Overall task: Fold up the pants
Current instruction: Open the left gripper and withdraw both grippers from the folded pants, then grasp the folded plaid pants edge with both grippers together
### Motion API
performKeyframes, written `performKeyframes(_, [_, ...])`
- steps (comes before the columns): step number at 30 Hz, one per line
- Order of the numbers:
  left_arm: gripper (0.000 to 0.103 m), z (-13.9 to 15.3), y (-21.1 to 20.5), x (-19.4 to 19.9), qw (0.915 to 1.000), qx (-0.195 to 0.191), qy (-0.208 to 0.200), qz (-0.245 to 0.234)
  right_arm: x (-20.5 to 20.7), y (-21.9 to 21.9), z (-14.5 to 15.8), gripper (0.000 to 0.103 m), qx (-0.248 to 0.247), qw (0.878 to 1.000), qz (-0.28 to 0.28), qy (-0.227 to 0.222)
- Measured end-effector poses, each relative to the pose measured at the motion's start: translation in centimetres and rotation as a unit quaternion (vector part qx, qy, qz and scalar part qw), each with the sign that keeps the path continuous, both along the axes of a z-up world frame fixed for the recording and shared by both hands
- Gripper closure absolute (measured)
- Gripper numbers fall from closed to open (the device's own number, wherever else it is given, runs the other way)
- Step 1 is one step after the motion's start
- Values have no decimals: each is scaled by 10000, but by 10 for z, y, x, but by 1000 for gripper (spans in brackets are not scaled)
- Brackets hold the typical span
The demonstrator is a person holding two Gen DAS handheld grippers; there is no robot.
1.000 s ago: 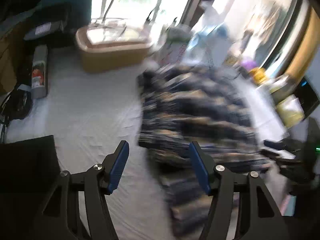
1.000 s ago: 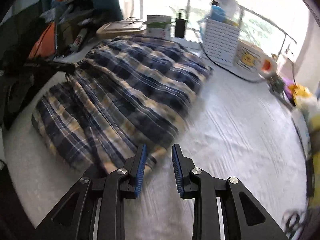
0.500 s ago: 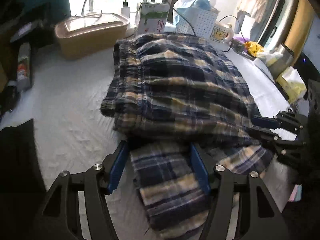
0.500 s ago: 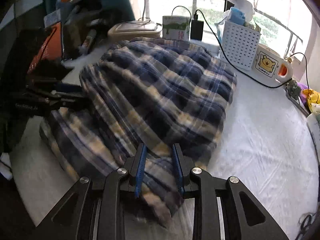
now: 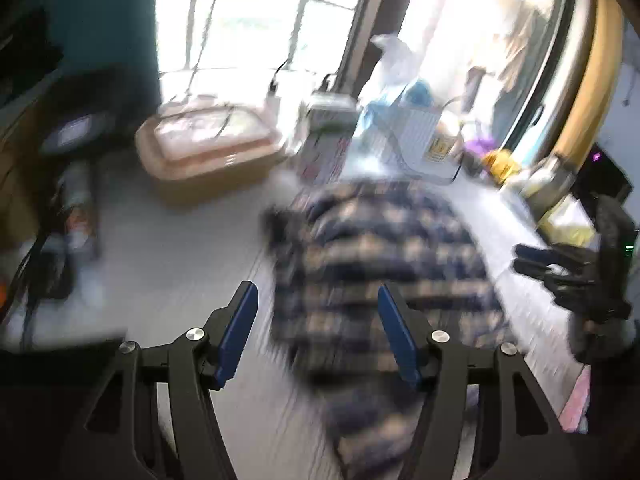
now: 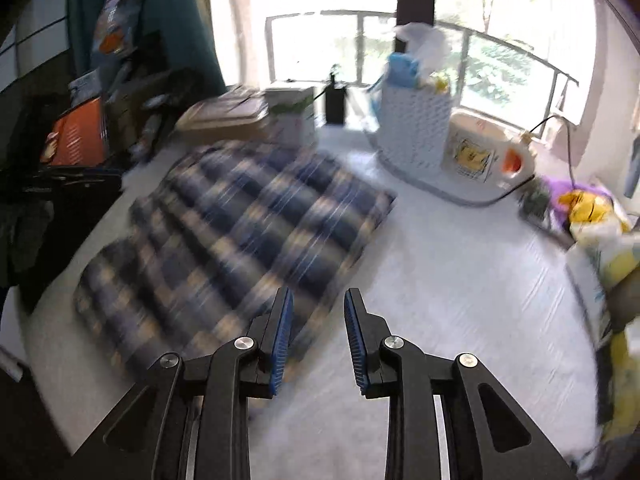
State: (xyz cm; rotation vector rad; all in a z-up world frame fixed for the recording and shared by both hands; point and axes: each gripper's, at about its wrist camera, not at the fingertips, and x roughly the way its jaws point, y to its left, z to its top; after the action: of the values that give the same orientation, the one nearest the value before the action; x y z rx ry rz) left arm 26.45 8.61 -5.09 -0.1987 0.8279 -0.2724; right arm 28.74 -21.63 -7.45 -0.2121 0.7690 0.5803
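Note:
The blue and cream plaid pants [image 5: 380, 280] lie folded into a thick pad on the white-covered table [image 6: 460, 280]. Both views are blurred by motion. My left gripper [image 5: 316, 292] hovers open over the near left part of the pants, with nothing between its blue pads. In the right wrist view the pants [image 6: 240, 232] stretch from centre to lower left. My right gripper [image 6: 318, 294] hangs above their near right corner, jaws a narrow gap apart and empty. It also shows as a dark shape, the right gripper [image 5: 536, 260], at the right of the left wrist view.
A brown lidded box [image 5: 208, 152] and a carton [image 6: 292, 116] stand behind the pants. A white perforated basket [image 6: 412, 136], a white appliance with a bear sticker [image 6: 480, 156] and its cable sit at the back right. Yellow bags [image 6: 592, 208] line the right edge.
Half a second ago both grippers were low over the near end of the pants. Both have since lifted and drawn back. Jaw gaps are unchanged and the pants stay folded.

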Motion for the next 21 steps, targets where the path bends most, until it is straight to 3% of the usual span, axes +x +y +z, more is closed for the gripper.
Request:
performKeyframes(3, [40, -7, -5, 38, 9999, -149, 61, -40, 29, 7, 6, 75, 283, 9995, -111, -13])
performKeyframes(10, [40, -50, -7, 99, 9983, 56, 579, -49, 79, 39, -2, 75, 409, 9991, -35, 100])
performKeyframes(13, [38, -67, 0, 109, 9969, -26, 790, -45, 98, 50, -22, 75, 184, 9994, 17, 287])
performKeyframes(16, [36, -66, -1, 107, 9976, 82, 671, -139, 109, 55, -43, 75, -6, 9989, 10, 470])
performKeyframes(21, [36, -60, -10, 112, 9967, 335, 689, -280, 104, 54, -30, 74, -169, 9995, -61, 250])
